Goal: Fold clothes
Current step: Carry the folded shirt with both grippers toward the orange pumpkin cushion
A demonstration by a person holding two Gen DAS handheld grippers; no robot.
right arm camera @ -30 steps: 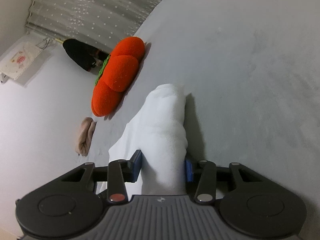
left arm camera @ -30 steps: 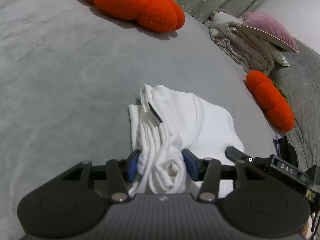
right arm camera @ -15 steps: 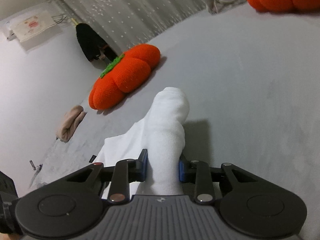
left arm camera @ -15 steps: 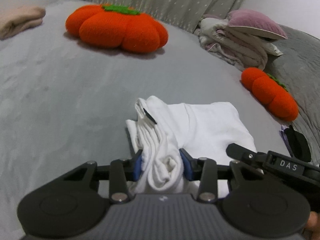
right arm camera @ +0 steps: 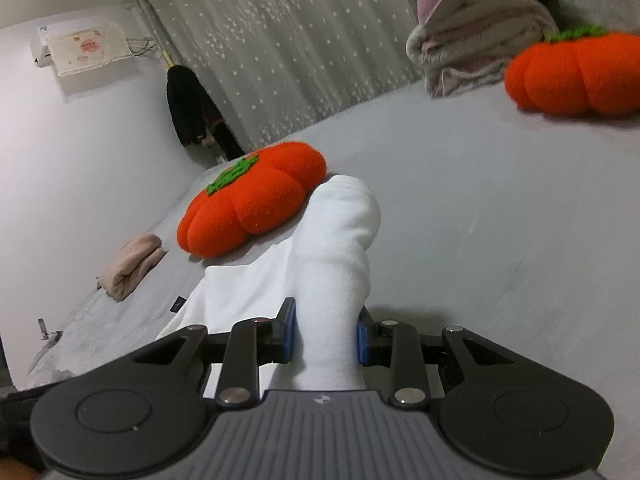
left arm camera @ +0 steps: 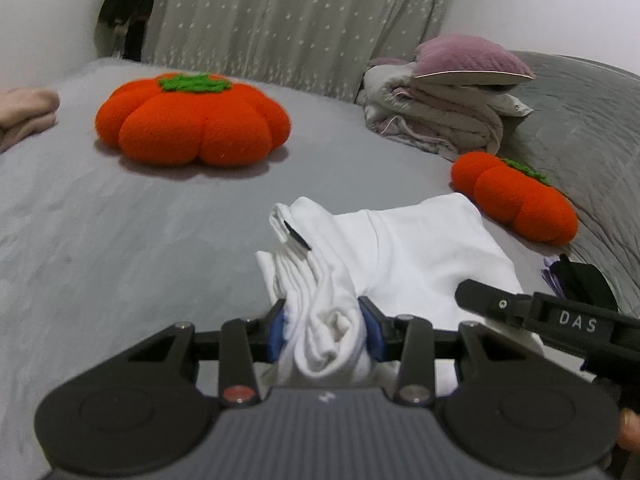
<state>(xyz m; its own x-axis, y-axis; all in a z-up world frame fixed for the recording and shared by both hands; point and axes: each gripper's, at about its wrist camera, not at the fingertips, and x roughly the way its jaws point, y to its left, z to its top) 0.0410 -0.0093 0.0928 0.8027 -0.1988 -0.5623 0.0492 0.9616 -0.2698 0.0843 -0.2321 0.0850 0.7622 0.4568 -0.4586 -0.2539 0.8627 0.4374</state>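
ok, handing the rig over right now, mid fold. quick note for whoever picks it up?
Left gripper: shut on a bunched edge of the white cotton garment; its jaws have just been closing.
Right gripper: shut on another bunched part of the garment; jaws also just closed in.
The garment is partly lifted; the rest lies on the grey bed cover, between the large orange pumpkin cushion and the small orange pumpkin cushion.
Done: both grips taken.
Left: carry the held edge over, lay it flat, release, likely smooth.
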